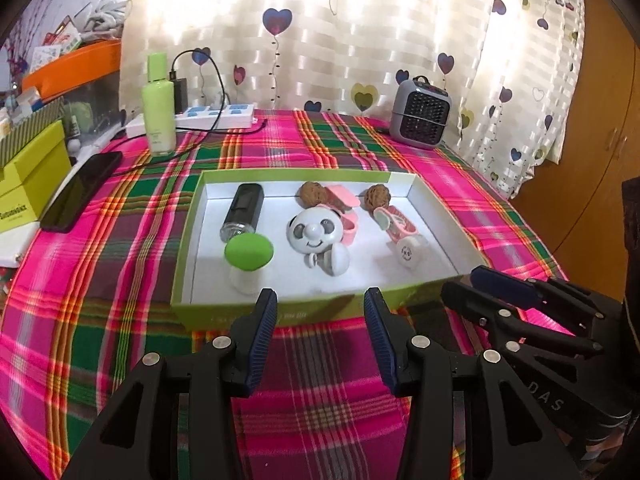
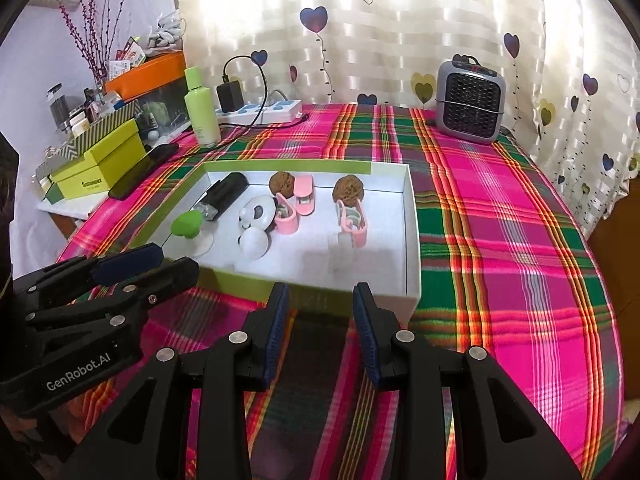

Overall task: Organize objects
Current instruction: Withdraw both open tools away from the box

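A green-rimmed white box [image 1: 288,176] [image 2: 412,240] lies on the plaid cloth. In it are a black cylinder [image 1: 243,211] [image 2: 224,196], a green mushroom toy [image 1: 249,256] [image 2: 186,225], a panda toy [image 1: 315,232] [image 2: 256,213], two walnuts [image 1: 312,194] [image 1: 377,196] [image 2: 282,184] [image 2: 347,191] and pink clips [image 1: 400,222] [image 2: 352,222]. My left gripper [image 1: 321,300] [image 2: 160,258] is open and empty at the box's near edge. My right gripper [image 2: 321,294] [image 1: 460,280] is open and empty beside it.
A grey heater [image 1: 420,114] [image 2: 469,108] stands at the back right. A green bottle [image 1: 159,106] [image 2: 202,110], power strip [image 1: 220,114] [image 2: 264,110], phone [image 1: 82,190] [image 2: 142,170] and green boxes [image 1: 28,176] [image 2: 98,158] sit at the left.
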`<state>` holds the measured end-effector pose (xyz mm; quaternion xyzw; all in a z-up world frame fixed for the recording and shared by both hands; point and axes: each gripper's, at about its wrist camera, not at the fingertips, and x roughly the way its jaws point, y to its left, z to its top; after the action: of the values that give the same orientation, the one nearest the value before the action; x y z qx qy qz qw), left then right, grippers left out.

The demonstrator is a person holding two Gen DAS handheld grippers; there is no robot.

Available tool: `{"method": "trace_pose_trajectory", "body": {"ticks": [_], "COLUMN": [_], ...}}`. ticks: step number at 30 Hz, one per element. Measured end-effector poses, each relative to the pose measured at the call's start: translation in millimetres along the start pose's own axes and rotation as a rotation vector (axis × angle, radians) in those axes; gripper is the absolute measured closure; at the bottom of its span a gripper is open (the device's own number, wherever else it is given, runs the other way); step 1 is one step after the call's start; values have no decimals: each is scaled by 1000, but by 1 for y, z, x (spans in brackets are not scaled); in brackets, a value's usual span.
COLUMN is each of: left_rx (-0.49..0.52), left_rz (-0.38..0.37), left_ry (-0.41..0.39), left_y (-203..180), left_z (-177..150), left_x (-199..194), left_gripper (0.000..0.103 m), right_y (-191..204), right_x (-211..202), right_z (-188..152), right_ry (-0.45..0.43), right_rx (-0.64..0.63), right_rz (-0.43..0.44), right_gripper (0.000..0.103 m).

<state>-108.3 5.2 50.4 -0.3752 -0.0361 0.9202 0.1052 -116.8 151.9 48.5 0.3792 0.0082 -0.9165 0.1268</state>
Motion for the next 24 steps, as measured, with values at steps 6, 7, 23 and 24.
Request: {"method": "trace_pose_trajectory", "body": {"ticks": [6,7,23,24], "left_rx": [14,18,-28,-25], "left_rz": [50,57,141,139], "left_ry": [33,35,106,108], "left_y": [0,1,12,11], "left_z": [-14,-16,-31,-31], "left_x": [2,3,14,14], "left_gripper": [59,59,55,54], "right_y": [2,3,-8,-9], "right_x": [2,3,17,17], "right_z": [-12,-14,-26,-26], "right_ry": [25,31,119,120], "right_rx": [2,5,41,44], "right_rz": [-9,-10,-93,-95], "right_gripper": [69,69,41,41]}}
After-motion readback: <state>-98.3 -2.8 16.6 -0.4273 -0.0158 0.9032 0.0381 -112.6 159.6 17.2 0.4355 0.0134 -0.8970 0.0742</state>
